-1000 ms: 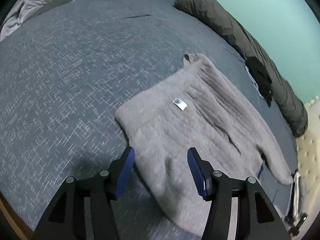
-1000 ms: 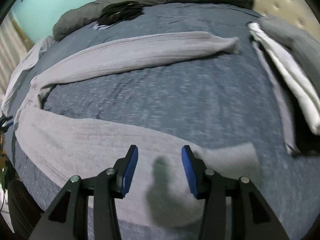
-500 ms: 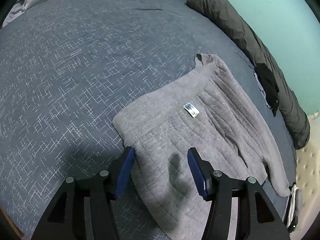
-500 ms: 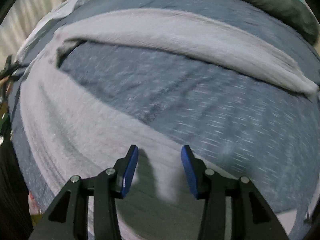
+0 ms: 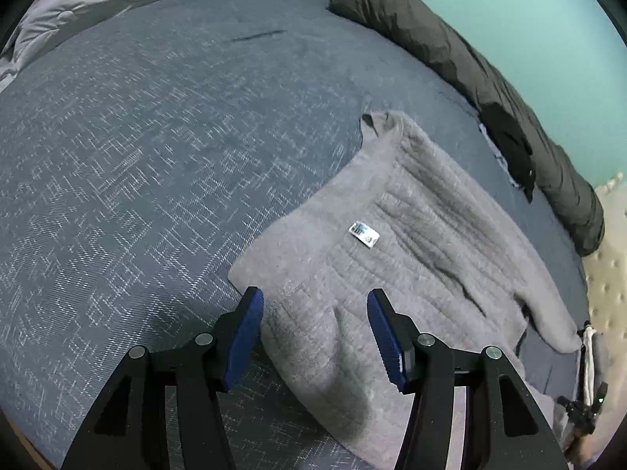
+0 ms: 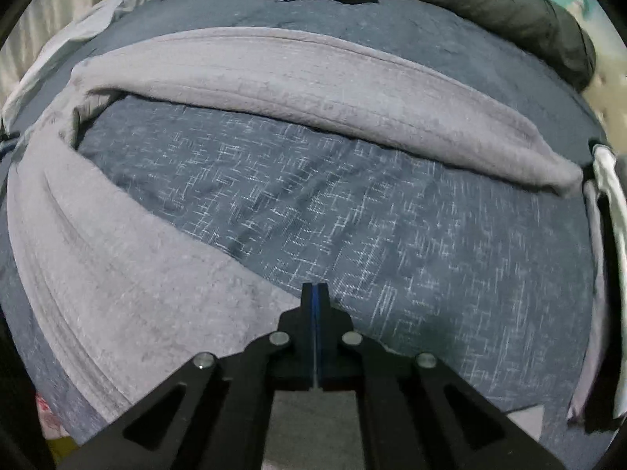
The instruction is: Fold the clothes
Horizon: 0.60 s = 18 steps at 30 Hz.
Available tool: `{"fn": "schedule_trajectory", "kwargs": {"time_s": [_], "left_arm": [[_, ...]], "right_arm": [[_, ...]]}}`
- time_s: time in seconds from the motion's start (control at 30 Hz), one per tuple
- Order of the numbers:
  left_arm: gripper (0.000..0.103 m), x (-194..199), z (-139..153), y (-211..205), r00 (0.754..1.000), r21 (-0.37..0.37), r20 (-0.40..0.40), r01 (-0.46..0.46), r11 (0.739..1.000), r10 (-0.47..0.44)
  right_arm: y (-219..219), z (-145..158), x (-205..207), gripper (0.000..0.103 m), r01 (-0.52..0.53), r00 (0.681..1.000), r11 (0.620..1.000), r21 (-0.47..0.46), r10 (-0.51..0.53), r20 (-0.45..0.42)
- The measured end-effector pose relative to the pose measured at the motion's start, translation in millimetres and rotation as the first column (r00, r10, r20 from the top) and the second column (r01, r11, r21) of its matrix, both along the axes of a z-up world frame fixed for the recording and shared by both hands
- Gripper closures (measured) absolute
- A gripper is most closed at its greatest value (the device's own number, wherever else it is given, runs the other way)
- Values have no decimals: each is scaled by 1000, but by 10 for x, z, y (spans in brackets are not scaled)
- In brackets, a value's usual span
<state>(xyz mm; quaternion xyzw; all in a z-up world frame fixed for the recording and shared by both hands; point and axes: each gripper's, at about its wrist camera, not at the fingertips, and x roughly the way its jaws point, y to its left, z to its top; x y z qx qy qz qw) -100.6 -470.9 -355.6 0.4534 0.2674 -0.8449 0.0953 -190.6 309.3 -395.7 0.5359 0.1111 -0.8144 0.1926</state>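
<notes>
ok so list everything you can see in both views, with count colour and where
grey trousers: one, light grey, spread on the bed, both legs apart
label: one, white, on the trousers near the waist
bed cover: one, dark blue with white flecks, under everything
rolled duvet: one, dark grey, along the far edge by the green wall
black garment: one, against the duvet
white cloth: one, right edge of the right view
left gripper: black, blue pads, open over the waist
right gripper: closed at the near leg's edge; grip unclear
</notes>
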Motion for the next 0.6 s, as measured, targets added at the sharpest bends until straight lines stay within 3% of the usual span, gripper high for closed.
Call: {"fn": "schedule_trajectory", "kwargs": {"time_s": [0.17,0.23,0.3,0.47,0.6], "left_arm": [[44,-25,64,56,1000,-32,-5,20,999,-20],[44,-87,71,53,1000,-31,-8,26,999,-26],[44,-127,93,111,999,-42,-14,40,998,-41],[44,-190,149,234,996,-63,-25,80,995,-82],[44,-178,197,274,994,-68,-34,103,992,-105]], "right_arm": [[-517,134,-61,100,-86,996,984,-155,90,17],[-879,136,-108,90,-143,988,971,-194,152,32],[-1237,100,-133,63,-199,977,958,-207,212,39],[-2136,-36,-181,61,-337,933,915,-220,357,55],[-2501,-271,-171,61,-420,896,896,-144,434,90]]}}
